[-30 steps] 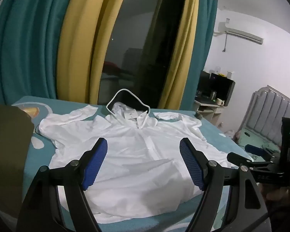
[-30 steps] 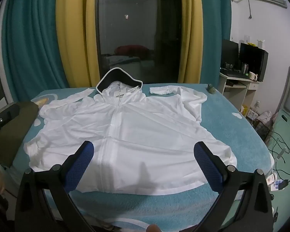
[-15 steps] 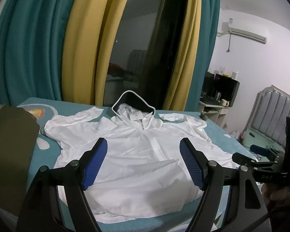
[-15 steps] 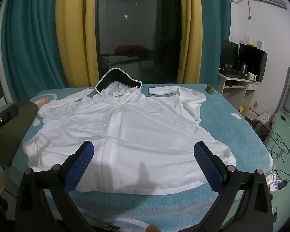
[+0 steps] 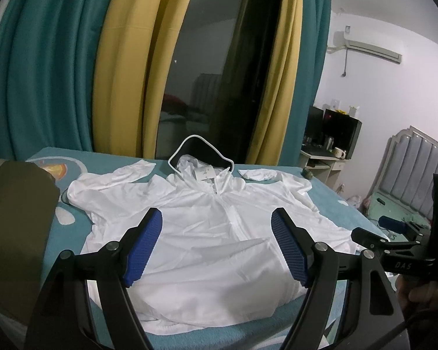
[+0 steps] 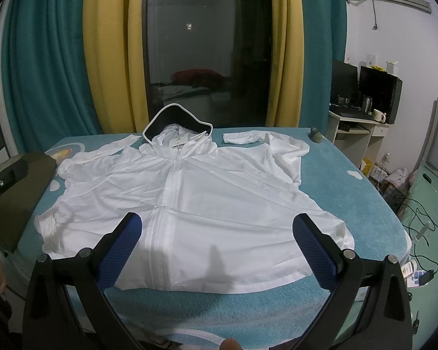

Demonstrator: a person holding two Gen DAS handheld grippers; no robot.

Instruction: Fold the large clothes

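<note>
Jacket lies flat on bed, hood away, hem near; both hand-held grippers released; only left view shows right hand

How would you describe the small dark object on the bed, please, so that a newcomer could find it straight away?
Start at the teal-covered bed where the white hooded jacket lies spread out. Follow the far edge rightward past the jacket's folded sleeve to the corner nearest the desk. There sits the small dark green lump, the only dark thing there.
</note>
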